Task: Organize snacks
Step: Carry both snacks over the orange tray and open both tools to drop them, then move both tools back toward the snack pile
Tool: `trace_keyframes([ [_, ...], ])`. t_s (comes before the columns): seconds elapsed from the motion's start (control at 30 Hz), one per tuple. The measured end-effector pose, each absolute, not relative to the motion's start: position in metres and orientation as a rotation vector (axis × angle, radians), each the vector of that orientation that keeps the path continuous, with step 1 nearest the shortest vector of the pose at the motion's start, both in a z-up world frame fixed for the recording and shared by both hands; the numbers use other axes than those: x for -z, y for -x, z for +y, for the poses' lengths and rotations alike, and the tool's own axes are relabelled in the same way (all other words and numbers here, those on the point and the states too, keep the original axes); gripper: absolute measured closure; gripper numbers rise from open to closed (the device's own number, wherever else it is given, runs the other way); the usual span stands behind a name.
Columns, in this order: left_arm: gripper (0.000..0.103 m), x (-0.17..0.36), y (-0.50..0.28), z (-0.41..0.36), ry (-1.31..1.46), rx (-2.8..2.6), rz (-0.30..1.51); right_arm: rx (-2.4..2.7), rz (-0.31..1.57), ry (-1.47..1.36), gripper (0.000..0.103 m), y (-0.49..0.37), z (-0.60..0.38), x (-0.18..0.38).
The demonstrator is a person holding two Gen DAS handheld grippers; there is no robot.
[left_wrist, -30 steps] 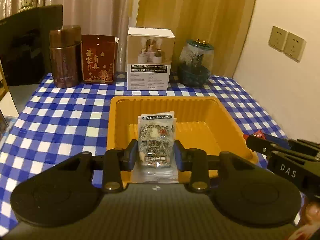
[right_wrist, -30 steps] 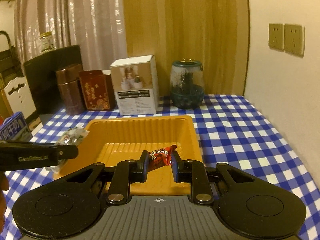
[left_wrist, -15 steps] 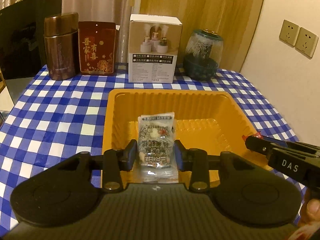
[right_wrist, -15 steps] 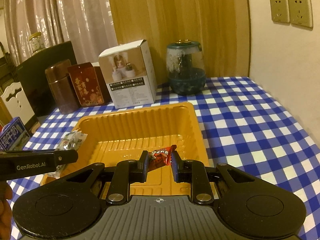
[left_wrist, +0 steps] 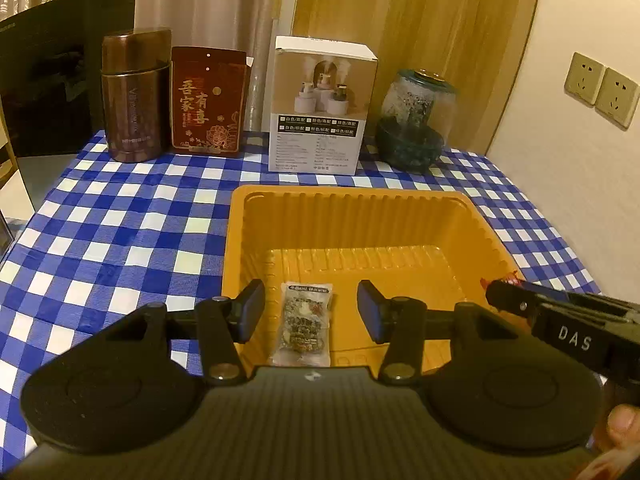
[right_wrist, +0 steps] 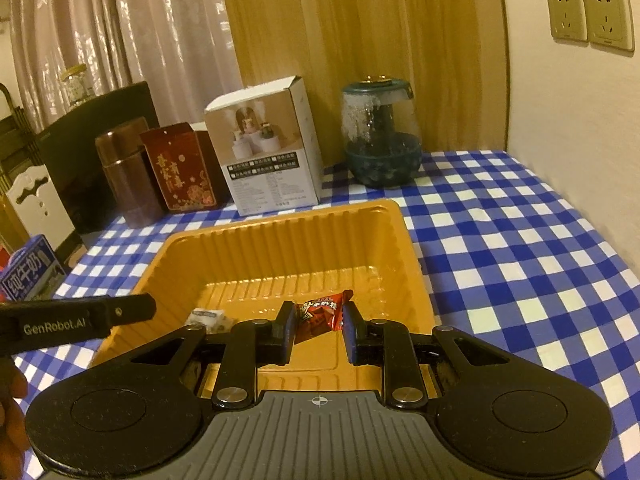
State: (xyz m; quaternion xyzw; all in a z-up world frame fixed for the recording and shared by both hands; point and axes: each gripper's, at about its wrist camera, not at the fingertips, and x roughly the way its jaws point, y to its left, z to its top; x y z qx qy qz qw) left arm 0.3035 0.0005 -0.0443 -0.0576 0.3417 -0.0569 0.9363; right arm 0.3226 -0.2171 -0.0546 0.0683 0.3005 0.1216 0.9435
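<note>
An orange plastic tray (left_wrist: 352,204) sits on the blue-checked tablecloth; it also shows in the right wrist view (right_wrist: 280,232). My left gripper (left_wrist: 310,310) is open above the tray's near left part. A clear snack packet (left_wrist: 305,326) lies on the tray floor below its spread jaws, and shows in the right wrist view (right_wrist: 208,316). My right gripper (right_wrist: 318,326) holds a red candy wrapper (right_wrist: 320,314) between its fingers over the tray's near right part. Its jaws have started to part, and the wrapper still sits between them. The right gripper also shows in the left wrist view (left_wrist: 496,288).
Along the back stand a brown canister (left_wrist: 134,96), a red box with gold characters (left_wrist: 208,102), a white carton (left_wrist: 320,108) and a glass jar with a dark base (left_wrist: 416,120). A blue milk carton (right_wrist: 30,268) stands at the left edge. The wall is close on the right.
My left gripper has opened and the clear packet has dropped onto the tray floor. Both grippers have moved forward over the tray. The right gripper's jaws have widened slightly around the red candy.
</note>
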Motion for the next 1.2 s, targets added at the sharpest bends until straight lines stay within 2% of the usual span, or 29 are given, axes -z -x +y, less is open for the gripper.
trace_keyframes([
  [0.03, 0.056, 0.044, -0.303, 0.001, 0.117, 0.116, 0.699, -0.255, 0.606, -0.150, 0.065, -0.323, -0.218, 0.055],
  [0.07, 0.056, 0.045, -0.303, 0.001, 0.118, 0.116, 0.700, -0.253, 0.600, -0.159, 0.046, -0.323, -0.220, 0.054],
  [0.1, 0.056, 0.045, -0.303, 0.002, 0.117, 0.116, 0.701, -0.247, 0.589, -0.171, 0.037, -0.322, -0.222, 0.053],
  [0.8, 0.053, 0.037, -0.292, -0.008, 0.067, 0.138, 0.683, -0.169, 0.531, -0.185, 0.037, -0.307, -0.248, 0.037],
  [1.2, 0.053, 0.029, -0.250, -0.012, 0.041, 0.161, 0.679, -0.117, 0.523, -0.190, 0.037, -0.268, -0.264, 0.032],
])
